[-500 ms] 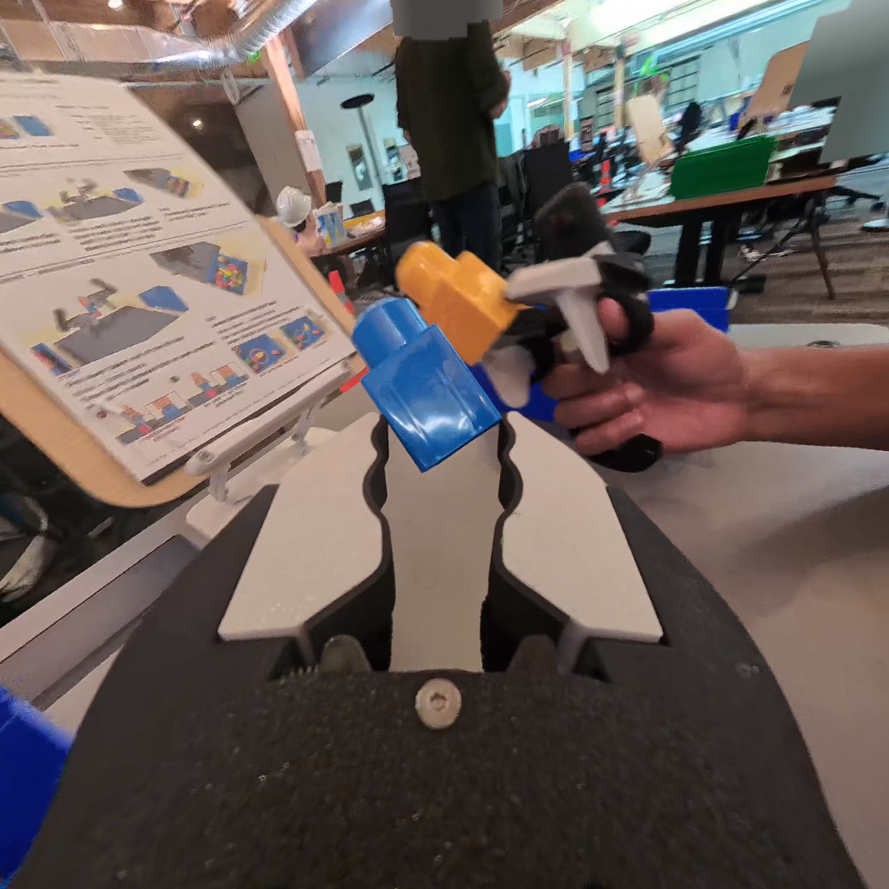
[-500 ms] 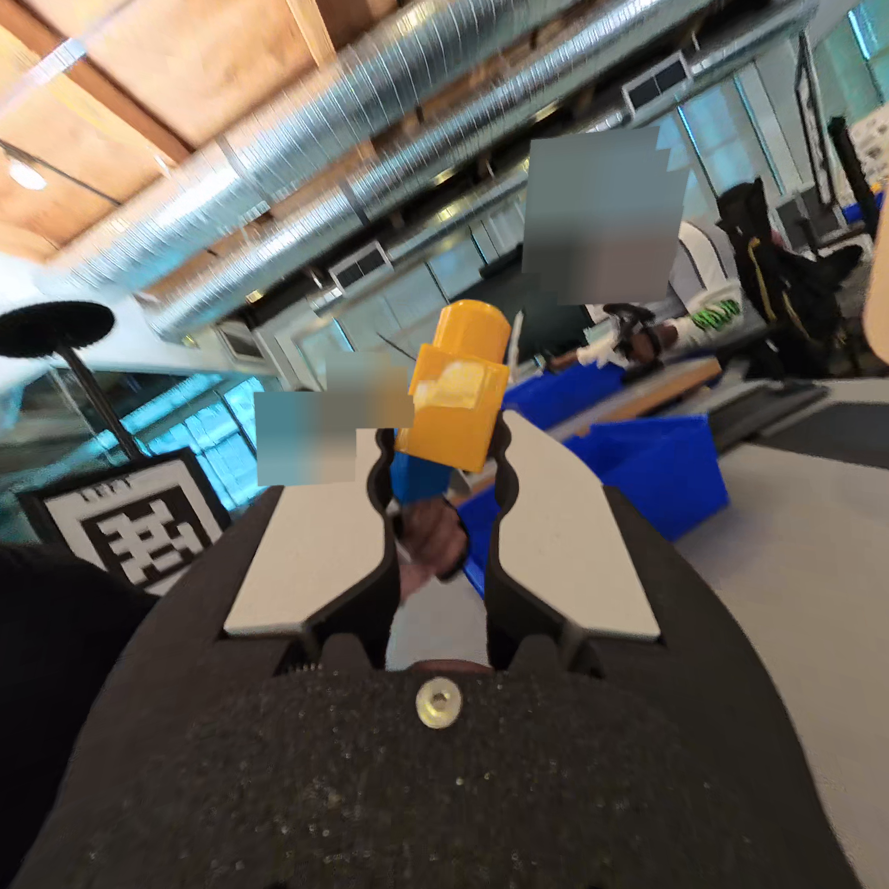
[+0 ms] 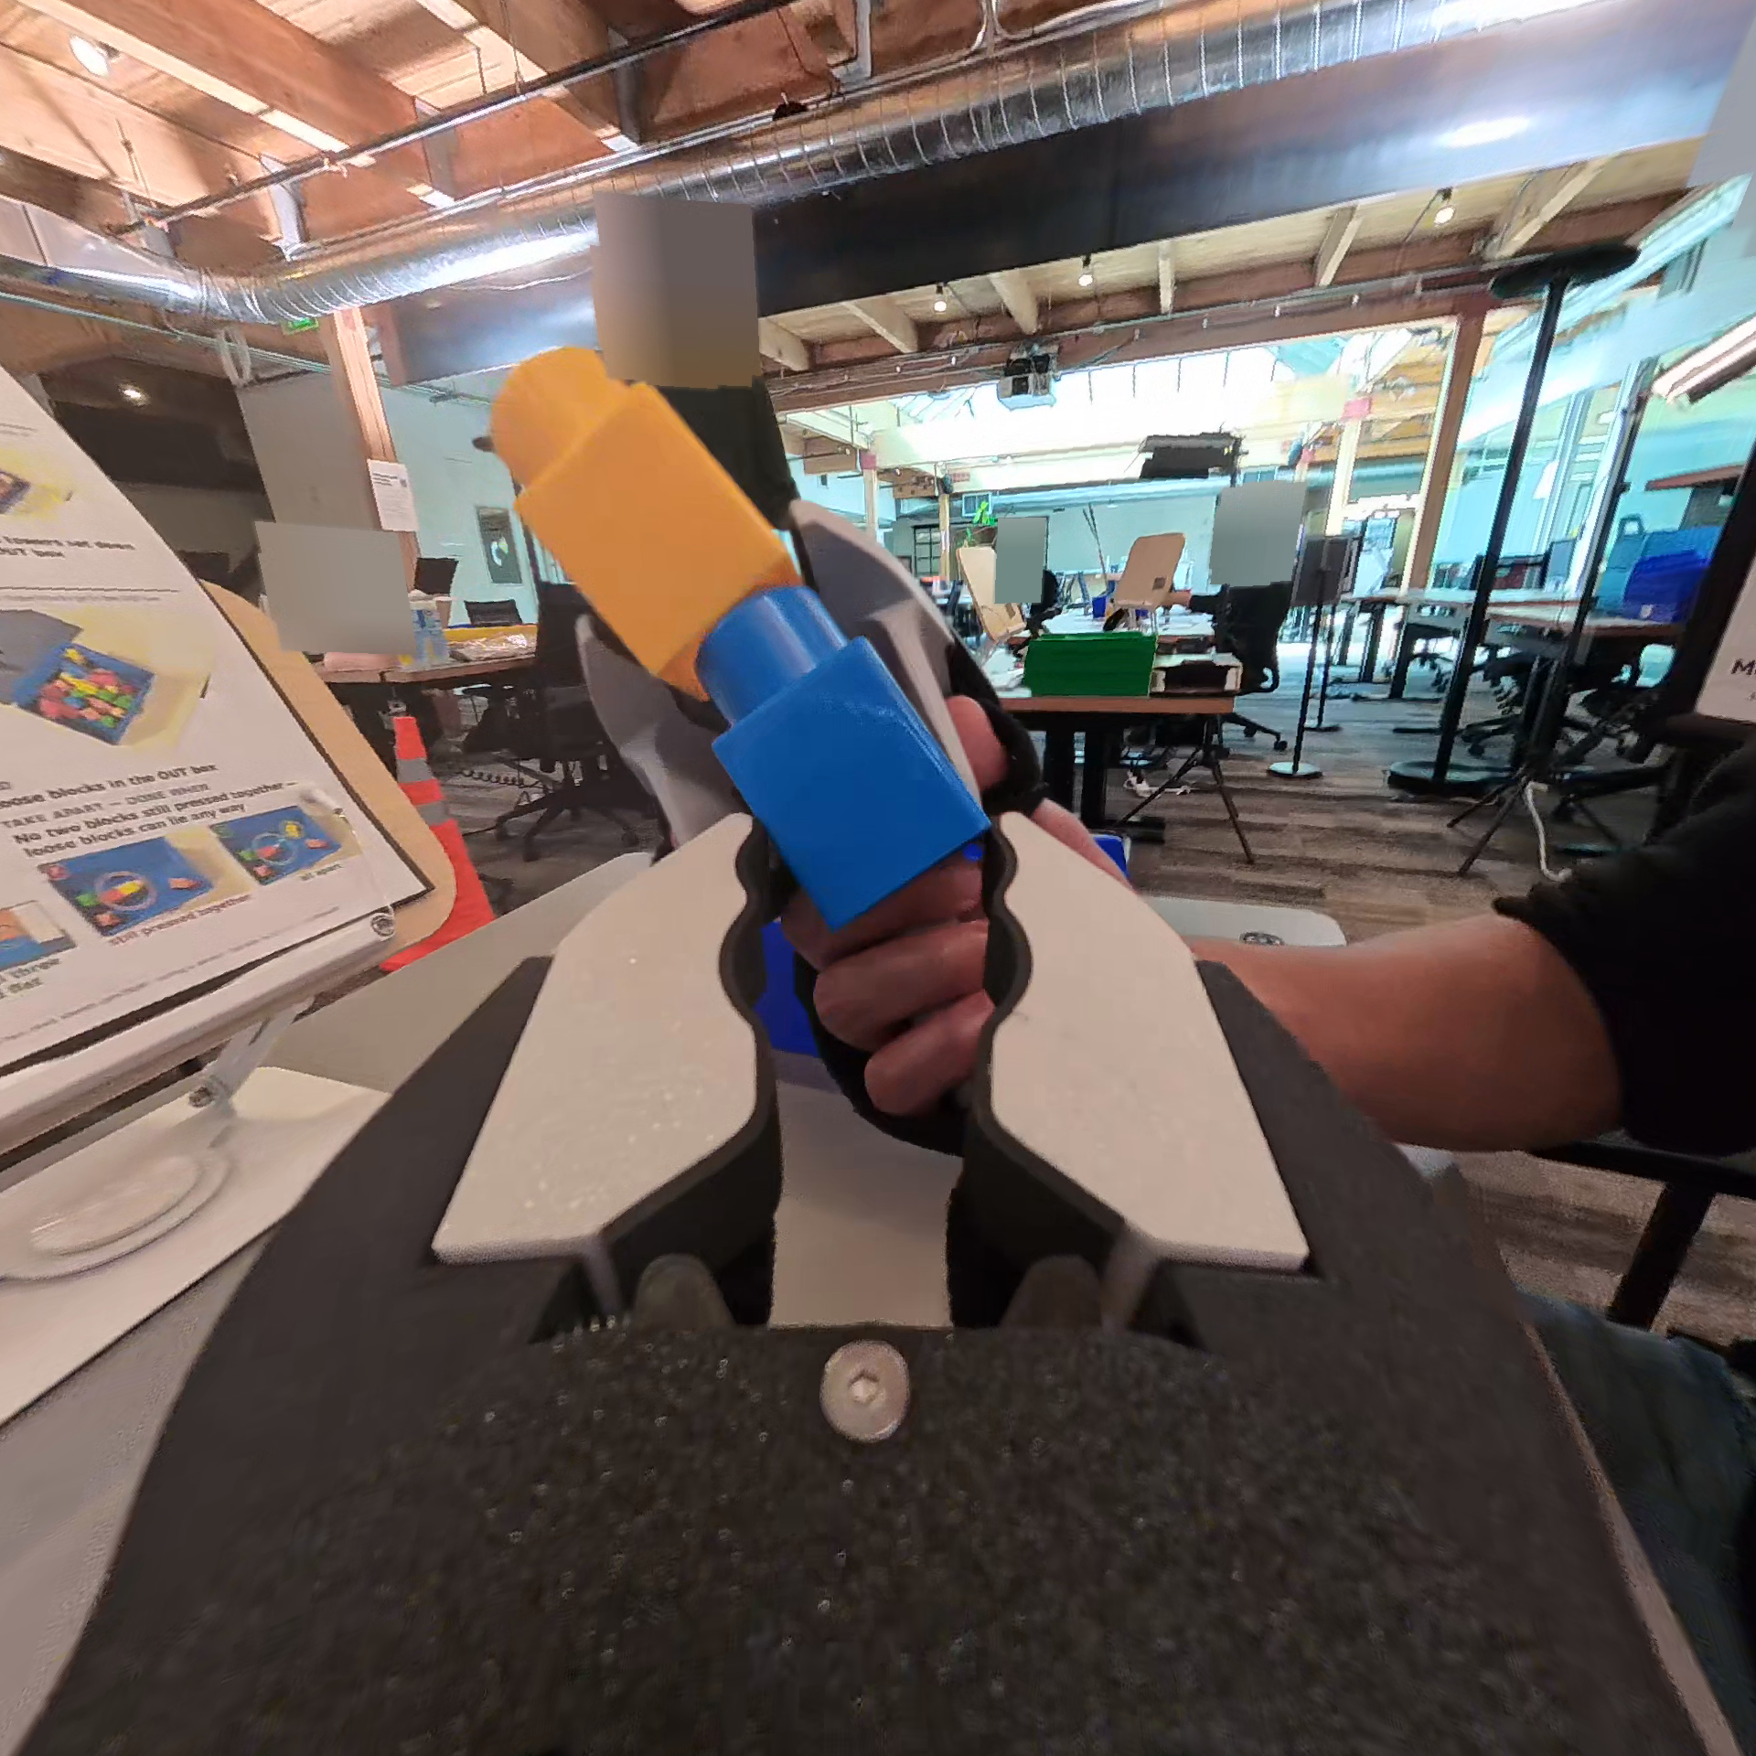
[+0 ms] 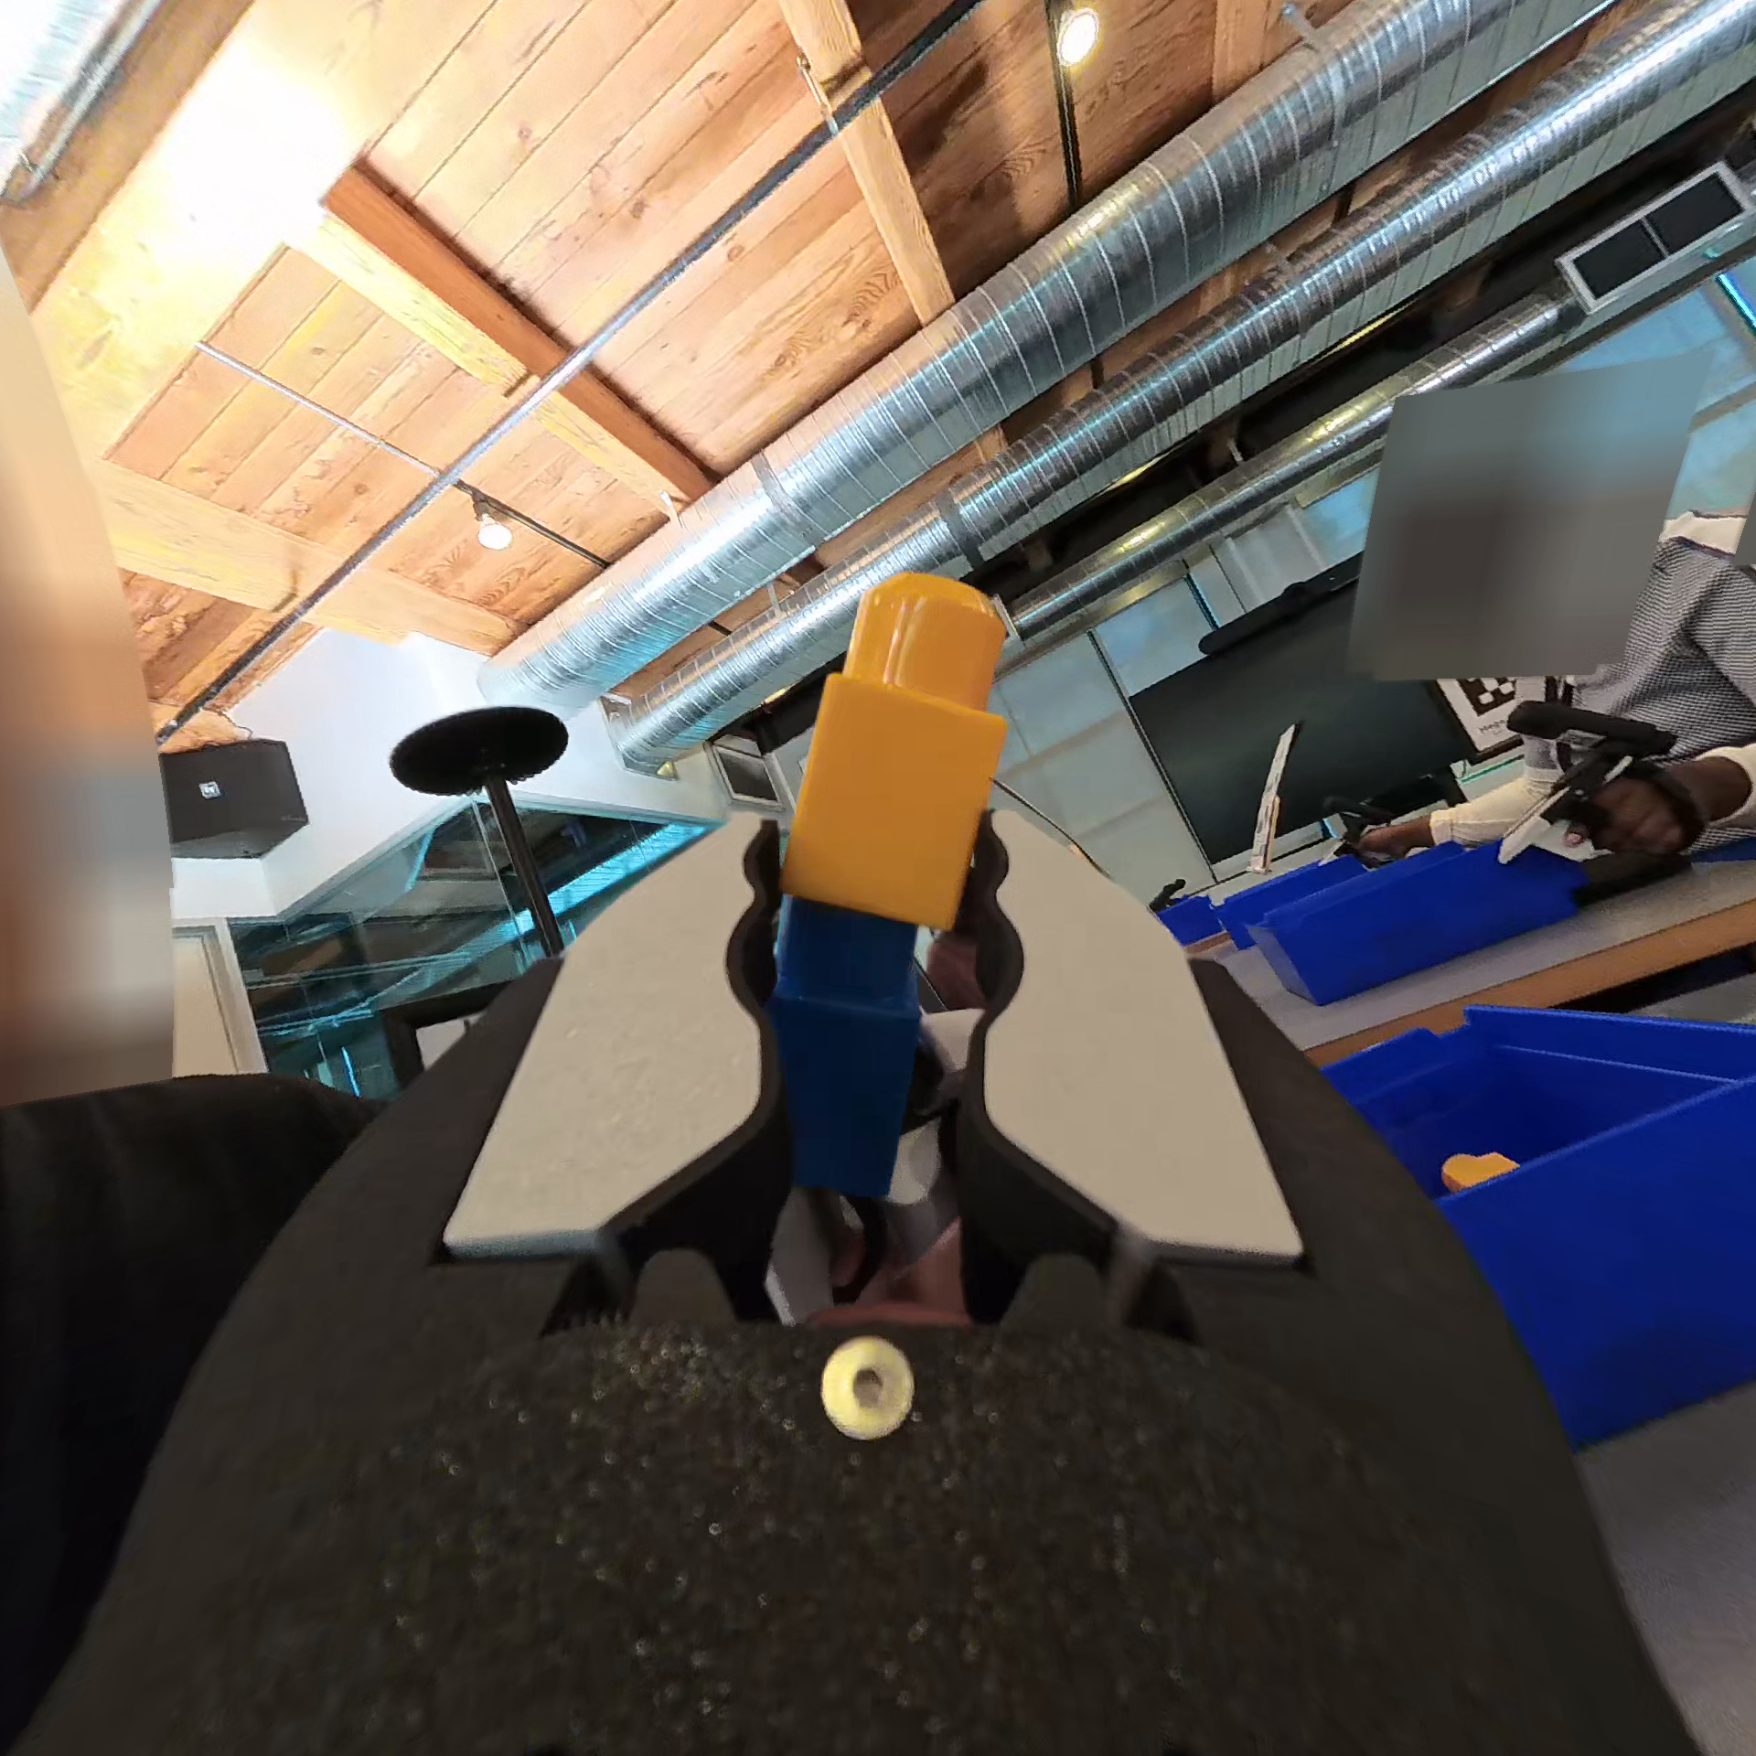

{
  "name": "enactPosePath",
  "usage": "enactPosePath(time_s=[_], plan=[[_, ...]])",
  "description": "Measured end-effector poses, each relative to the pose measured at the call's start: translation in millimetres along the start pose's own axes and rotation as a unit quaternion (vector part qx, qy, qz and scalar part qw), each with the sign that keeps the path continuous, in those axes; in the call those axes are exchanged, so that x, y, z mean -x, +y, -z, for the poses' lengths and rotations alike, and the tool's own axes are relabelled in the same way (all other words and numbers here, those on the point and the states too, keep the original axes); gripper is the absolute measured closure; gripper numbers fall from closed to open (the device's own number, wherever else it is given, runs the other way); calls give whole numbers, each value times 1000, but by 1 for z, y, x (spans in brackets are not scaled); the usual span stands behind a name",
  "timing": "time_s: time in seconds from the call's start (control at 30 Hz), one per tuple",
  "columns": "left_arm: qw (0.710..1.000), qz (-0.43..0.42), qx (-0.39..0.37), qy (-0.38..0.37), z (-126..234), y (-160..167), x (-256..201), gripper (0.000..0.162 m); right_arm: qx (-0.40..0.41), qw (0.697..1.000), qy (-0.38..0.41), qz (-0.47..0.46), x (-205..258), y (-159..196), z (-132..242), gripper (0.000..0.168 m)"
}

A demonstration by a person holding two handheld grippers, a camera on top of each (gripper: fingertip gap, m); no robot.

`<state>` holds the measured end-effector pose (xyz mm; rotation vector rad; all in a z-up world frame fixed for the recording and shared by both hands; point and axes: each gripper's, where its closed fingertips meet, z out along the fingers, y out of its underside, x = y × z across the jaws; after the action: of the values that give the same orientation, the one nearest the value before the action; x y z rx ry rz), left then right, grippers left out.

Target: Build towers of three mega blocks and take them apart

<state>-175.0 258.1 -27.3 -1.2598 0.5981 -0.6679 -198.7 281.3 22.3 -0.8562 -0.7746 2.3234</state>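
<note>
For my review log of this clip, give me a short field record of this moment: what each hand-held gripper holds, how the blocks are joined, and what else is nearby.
left hand-held gripper: shut on the blue block
right hand-held gripper: shut on the orange block
stack: orange block seated on the blue block's stud, two blocks only
stack position: held in the air, tilted
person's hand: grips the right hand-held gripper's handle
blue bin: on the table at right, with an orange piece inside
instruction sheet: on a stand at left
</note>
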Motion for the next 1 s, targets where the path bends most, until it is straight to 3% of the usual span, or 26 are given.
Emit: enactPosePath(time_s=[0.2, 0.47, 0.7, 1.0], plan=[[999, 44, -28, 15, -6, -1, 0, 120, 40, 999, 12, 19, 2, 7, 6, 130], [1000, 6, -25, -8, -10, 0, -2, 120, 58, 998, 7, -1, 5, 13, 12, 131], [999, -21, 24, 23, -2, 7, -5, 120, 120, 992, 5, -26, 7, 26, 18, 132], [998, -20, 58, 17, 0, 21, -1, 120, 126, 991, 32, -36, -4, 34, 27, 132]])
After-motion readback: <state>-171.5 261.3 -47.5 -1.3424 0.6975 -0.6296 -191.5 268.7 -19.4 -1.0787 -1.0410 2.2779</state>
